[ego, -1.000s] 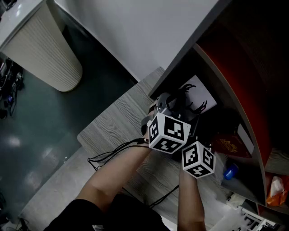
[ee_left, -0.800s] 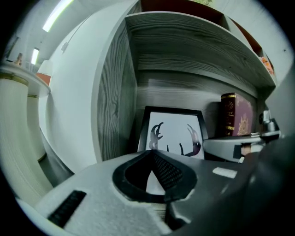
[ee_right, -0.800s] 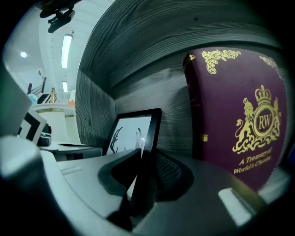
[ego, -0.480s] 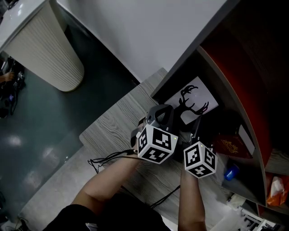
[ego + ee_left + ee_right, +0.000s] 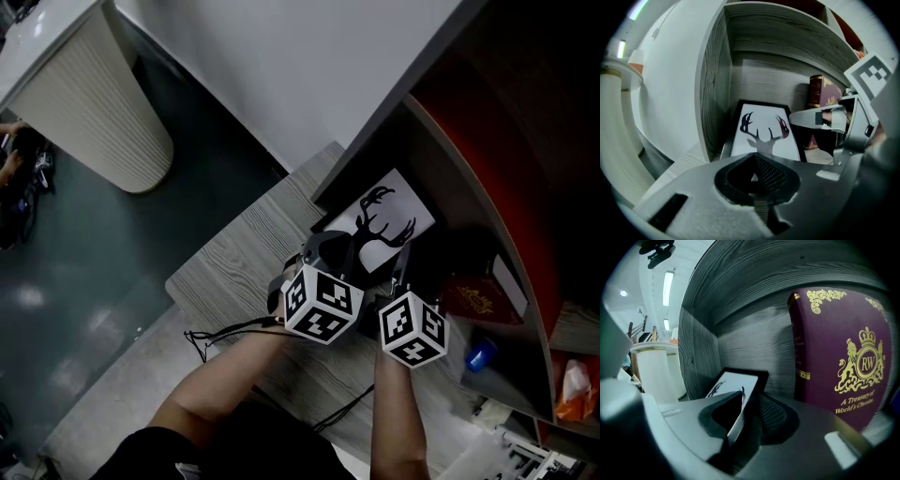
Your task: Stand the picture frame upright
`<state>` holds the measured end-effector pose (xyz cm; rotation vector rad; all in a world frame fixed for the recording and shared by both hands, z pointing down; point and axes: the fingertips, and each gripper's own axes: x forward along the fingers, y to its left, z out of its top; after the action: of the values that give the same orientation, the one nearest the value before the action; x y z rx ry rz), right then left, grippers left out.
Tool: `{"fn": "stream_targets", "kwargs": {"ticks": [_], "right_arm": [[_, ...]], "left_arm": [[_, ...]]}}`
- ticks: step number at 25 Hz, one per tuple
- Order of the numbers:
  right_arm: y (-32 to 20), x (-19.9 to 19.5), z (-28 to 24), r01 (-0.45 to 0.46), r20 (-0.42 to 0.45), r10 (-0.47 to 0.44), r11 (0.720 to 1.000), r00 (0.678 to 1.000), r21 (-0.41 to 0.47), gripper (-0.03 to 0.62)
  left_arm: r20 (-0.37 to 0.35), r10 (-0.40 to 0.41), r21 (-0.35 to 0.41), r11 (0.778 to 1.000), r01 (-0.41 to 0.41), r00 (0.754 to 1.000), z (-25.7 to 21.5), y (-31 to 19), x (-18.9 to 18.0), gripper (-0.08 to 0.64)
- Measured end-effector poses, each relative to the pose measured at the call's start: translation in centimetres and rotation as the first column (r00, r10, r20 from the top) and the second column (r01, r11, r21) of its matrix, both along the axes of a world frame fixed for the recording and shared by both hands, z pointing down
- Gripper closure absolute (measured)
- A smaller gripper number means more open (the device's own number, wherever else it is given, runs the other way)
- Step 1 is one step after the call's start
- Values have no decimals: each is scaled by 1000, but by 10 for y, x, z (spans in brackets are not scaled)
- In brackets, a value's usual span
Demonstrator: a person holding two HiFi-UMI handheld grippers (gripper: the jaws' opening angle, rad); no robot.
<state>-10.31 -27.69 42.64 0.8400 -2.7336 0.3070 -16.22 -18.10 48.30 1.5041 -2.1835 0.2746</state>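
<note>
The picture frame point(image 5: 382, 216), black-edged with a dark antlered-deer print on white, stands on its lower edge inside the grey wood shelf bay, leaning back a little. In the left gripper view the picture frame point(image 5: 761, 136) faces me. My left gripper point(image 5: 330, 246) is shut and empty, short of the frame's front; its jaws point(image 5: 757, 176) meet with nothing between them. My right gripper point(image 5: 398, 270) is at the frame's right edge. That edge of the frame point(image 5: 736, 385) lies between the right gripper's point(image 5: 745, 416) jaws, which have just been opening, with a dark gap beside the right pad.
A maroon book with gold print point(image 5: 839, 357) stands just right of the frame in the same bay. The bay's left wall point(image 5: 712, 93) is close to the frame. A cream ribbed column point(image 5: 94, 103) stands on the floor. Cables point(image 5: 225, 328) trail over the wood tabletop.
My left gripper has drawn back and down from the frame, uncovering the whole deer print. The right gripper has stayed at the frame's right edge.
</note>
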Motion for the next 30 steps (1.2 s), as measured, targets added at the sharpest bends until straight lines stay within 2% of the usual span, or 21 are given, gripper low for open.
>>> {"fn": "stream_targets", "kwargs": {"ticks": [8, 15, 19, 21, 24, 27, 30], "right_arm": [[8, -1, 6, 15, -33, -16, 1000, 999, -14, 502], [15, 8, 27, 9, -119, -15, 999, 993, -54, 494], [19, 13, 43, -5, -165, -13, 994, 986, -109, 480], [19, 14, 49, -16, -186, -9, 991, 982, -135, 472], [20, 13, 60, -29, -216, -13, 981, 976, -191, 451], [22, 10, 70, -39, -245, -21, 971, 969, -235, 435], [23, 7, 78, -46, -272, -27, 965, 962, -257, 431]], "left_arm": [[40, -1, -4, 1000, 2, 999, 3, 0, -1, 565], [9, 41, -13, 999, -41, 999, 3, 0, 1, 565], [43, 0, -11, 1000, 1, 999, -7, 9, -14, 565], [73, -31, -27, 999, 33, 997, -9, 15, -26, 565], [77, -57, -77, 995, 63, 995, -4, 21, -42, 543], [75, -45, -127, 990, 54, 996, 4, 20, -50, 495], [76, -15, -152, 988, 26, 997, 8, 16, -52, 477]]}}
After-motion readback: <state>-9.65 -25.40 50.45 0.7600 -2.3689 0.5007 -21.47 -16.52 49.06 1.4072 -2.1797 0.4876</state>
